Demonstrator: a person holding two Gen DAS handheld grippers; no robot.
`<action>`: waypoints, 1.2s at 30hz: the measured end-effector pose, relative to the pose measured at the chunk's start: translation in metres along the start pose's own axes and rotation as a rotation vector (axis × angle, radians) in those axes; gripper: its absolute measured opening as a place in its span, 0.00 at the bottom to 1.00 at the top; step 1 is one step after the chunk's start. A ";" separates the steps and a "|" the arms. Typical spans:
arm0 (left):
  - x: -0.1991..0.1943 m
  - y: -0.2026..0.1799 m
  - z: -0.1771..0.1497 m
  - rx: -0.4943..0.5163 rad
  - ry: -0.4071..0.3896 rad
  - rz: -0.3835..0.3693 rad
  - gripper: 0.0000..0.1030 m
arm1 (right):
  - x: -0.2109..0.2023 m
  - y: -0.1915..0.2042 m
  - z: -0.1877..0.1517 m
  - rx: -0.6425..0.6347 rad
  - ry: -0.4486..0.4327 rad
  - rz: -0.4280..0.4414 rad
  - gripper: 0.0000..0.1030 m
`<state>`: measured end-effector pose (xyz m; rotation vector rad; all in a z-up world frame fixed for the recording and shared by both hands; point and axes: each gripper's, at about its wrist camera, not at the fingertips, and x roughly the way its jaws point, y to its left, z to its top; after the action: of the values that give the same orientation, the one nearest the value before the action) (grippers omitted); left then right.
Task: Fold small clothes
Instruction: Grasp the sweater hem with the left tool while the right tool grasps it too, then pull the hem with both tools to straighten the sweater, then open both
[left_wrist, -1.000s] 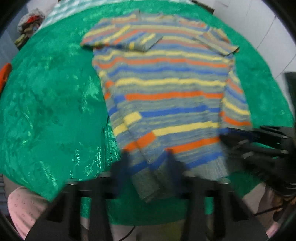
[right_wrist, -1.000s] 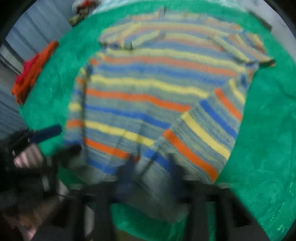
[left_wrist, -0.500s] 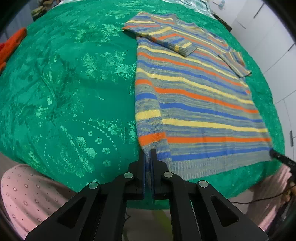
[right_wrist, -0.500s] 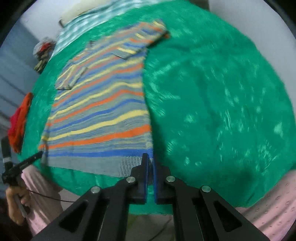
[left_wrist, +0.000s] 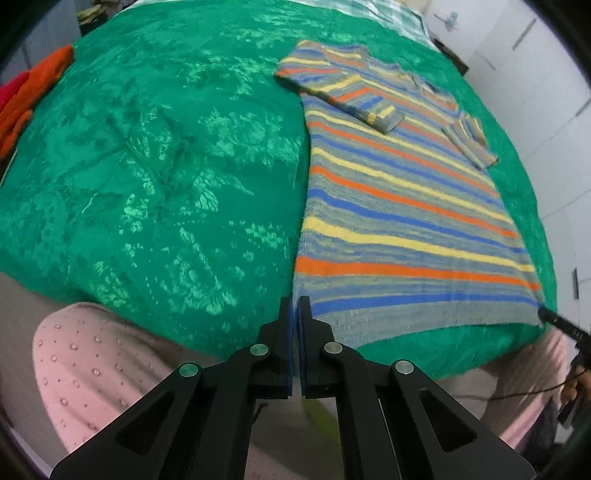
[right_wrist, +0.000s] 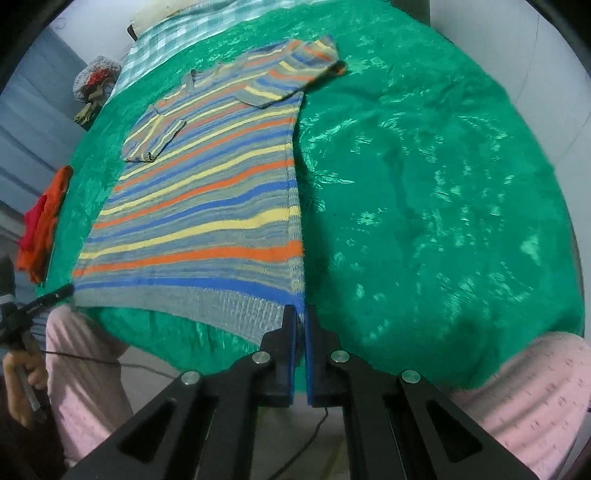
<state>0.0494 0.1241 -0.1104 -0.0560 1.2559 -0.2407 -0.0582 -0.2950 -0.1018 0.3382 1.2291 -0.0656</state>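
Green patterned bedspread (left_wrist: 155, 177) fills the left wrist view, the striped sweater (left_wrist: 399, 206) now lying flat at the right instead of bunched under the camera as a second ago; the left gripper (left_wrist: 295, 306) is pinched shut on its near hem corner. Both short sleeves are folded inward. From the right wrist, the same sweater (right_wrist: 207, 199) spreads leftward, sharp rather than blurred, and the right gripper (right_wrist: 300, 314) is clamped on the opposite hem corner.

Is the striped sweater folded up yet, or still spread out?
Mostly spread: the striped sweater lies flat on the green cover, body full length. Only both sleeves are folded in across the chest.
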 end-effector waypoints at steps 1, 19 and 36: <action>0.005 -0.003 -0.001 0.019 0.010 0.029 0.01 | 0.000 0.002 -0.001 -0.010 0.009 -0.015 0.03; -0.010 0.016 0.009 -0.021 -0.076 0.275 0.62 | 0.015 -0.026 0.019 -0.014 0.096 -0.114 0.44; 0.076 -0.081 0.033 0.120 -0.159 0.073 0.74 | 0.139 0.095 0.227 -0.698 -0.153 -0.128 0.70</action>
<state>0.0908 0.0264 -0.1569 0.0727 1.0810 -0.2432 0.2180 -0.2521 -0.1437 -0.3480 1.0476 0.2217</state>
